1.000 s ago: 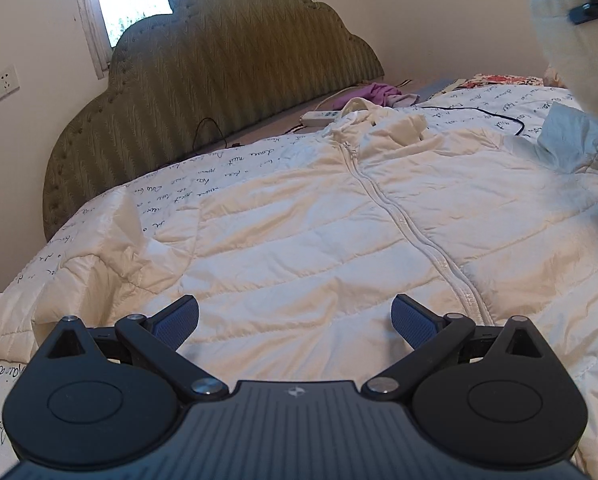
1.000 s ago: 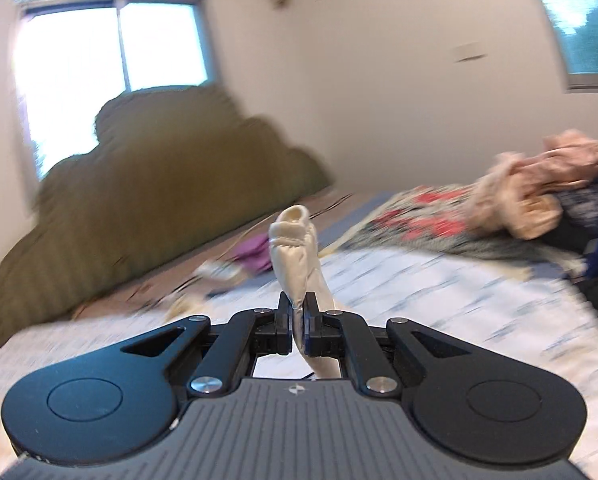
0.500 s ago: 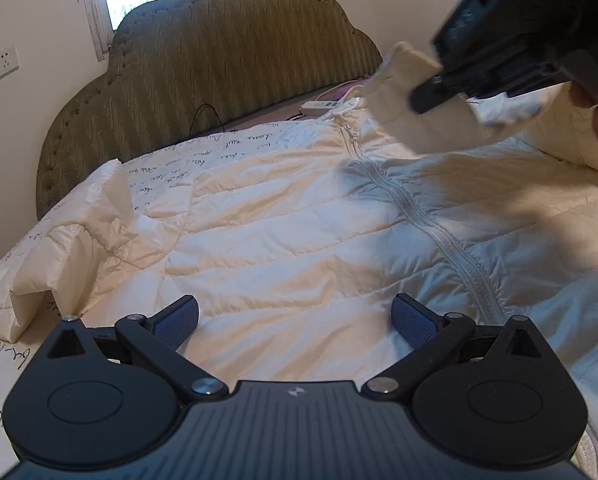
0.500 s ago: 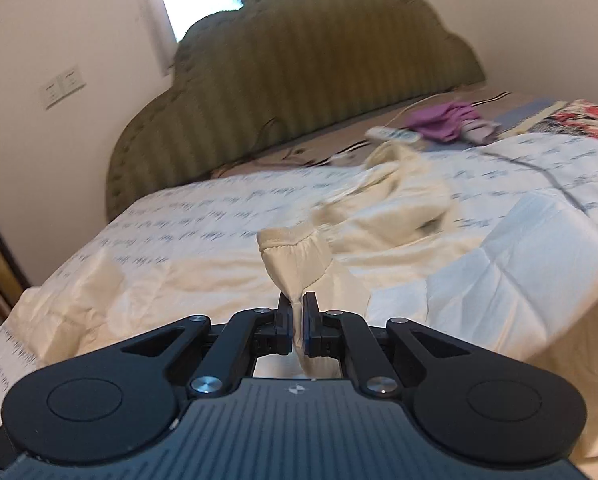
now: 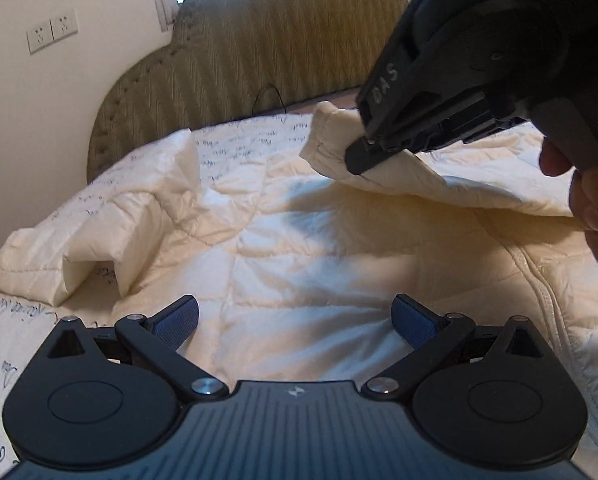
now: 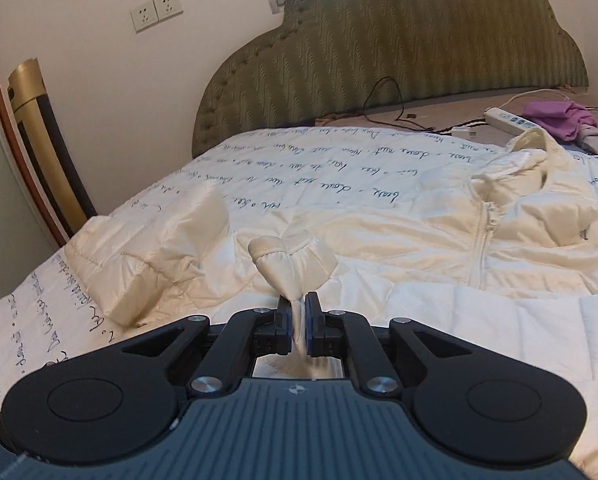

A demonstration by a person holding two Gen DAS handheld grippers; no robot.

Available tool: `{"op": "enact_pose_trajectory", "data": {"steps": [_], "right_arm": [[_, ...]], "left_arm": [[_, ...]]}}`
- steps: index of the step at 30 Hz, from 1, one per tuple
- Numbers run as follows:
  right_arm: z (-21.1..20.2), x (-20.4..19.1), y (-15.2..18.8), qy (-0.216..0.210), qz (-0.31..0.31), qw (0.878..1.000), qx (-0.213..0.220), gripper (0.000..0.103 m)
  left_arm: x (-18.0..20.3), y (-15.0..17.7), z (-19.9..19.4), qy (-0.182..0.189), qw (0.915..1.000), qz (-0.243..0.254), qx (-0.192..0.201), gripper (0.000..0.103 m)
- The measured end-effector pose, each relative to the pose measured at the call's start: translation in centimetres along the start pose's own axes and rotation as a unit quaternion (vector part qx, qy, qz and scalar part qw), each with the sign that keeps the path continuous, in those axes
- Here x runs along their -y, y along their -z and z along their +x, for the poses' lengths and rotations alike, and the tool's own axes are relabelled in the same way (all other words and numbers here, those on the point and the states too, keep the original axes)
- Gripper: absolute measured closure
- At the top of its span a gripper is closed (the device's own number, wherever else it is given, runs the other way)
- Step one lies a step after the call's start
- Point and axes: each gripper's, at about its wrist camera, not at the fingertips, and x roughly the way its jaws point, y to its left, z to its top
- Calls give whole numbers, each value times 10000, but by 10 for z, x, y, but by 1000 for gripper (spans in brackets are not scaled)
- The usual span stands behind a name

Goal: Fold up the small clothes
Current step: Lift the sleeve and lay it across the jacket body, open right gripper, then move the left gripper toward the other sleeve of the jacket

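Note:
A cream quilted zip jacket [image 5: 299, 248] lies front up on the bed; it also shows in the right wrist view [image 6: 439, 240]. My right gripper [image 6: 297, 320] is shut on the cuff [image 6: 293, 258] of the jacket's right sleeve and holds it above the jacket's front. In the left wrist view that gripper [image 5: 359, 156] hangs over the jacket with the sleeve [image 5: 399, 176] draped behind it. My left gripper [image 5: 295, 320] is open and empty, low over the jacket's hem. The other sleeve [image 5: 99, 240] lies crumpled at the left.
The bed has a white quilt with blue script [image 6: 319, 168] and an olive padded headboard [image 6: 399, 48]. A power strip [image 6: 511, 120], cables and a purple cloth [image 6: 559, 120] lie near the headboard. A gold-topped stand [image 6: 39, 128] is by the wall at the left.
My right gripper has carried the sleeve cuff leftward and lower across the jacket's front. My left gripper has stayed open, with its view shifted left.

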Motion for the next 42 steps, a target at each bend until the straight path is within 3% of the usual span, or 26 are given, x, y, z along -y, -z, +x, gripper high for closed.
{"op": "enact_pose_trajectory", "data": {"steps": [2,3,4,5,7,12,14,17,21,23,27,28,31,37,42], "right_arm": [[8,1,0,-123,109,9998,-131,85],[13,3,0,-202,227,9993,-239,74],[18,6,1,-292,376,9981,-390,57],[21,9,2,-442,507,9964,-518,52],[21,11,6,-705,577,9942,-572,51],[-4,15,4,-862,774,9932,-129,51],[-1,18,5,-613,848,9941,-283,51],[20,20,16,-162,781,9927,-905,51],[5,21,21,-149,933,9940,-556,51],[-11,21,21,61,954,9949,-317,51],[-32,10,31,1434,226,9890,-280,40],[-34,10,36,1685,55,9850,-354,35],[-31,15,56,2205,-327,9728,-635,32],[-44,17,69,1982,-125,9791,-431,31],[-52,20,77,2173,-8,9759,-219,25]], "left_arm": [[0,1,1,15,10000,13,-44,0],[1,1,1,21,10000,18,-52,0],[1,1,1,28,10000,18,-58,0],[1,2,2,35,10000,14,-72,0],[0,2,2,57,9999,-11,-101,0],[-1,2,3,79,9999,-44,-147,0],[0,2,3,82,9998,-40,-155,0],[0,2,4,101,9998,-49,-175,0],[-3,1,7,142,9996,-84,-215,0],[-4,1,9,156,9996,-96,-226,0],[-4,1,10,175,9995,-102,-241,0],[-4,1,10,180,9995,-103,-246,0],[-4,1,11,186,9994,-104,-260,0],[-2,2,13,151,9995,-57,-267,0],[-1,3,14,131,9995,-34,-269,0]]}}
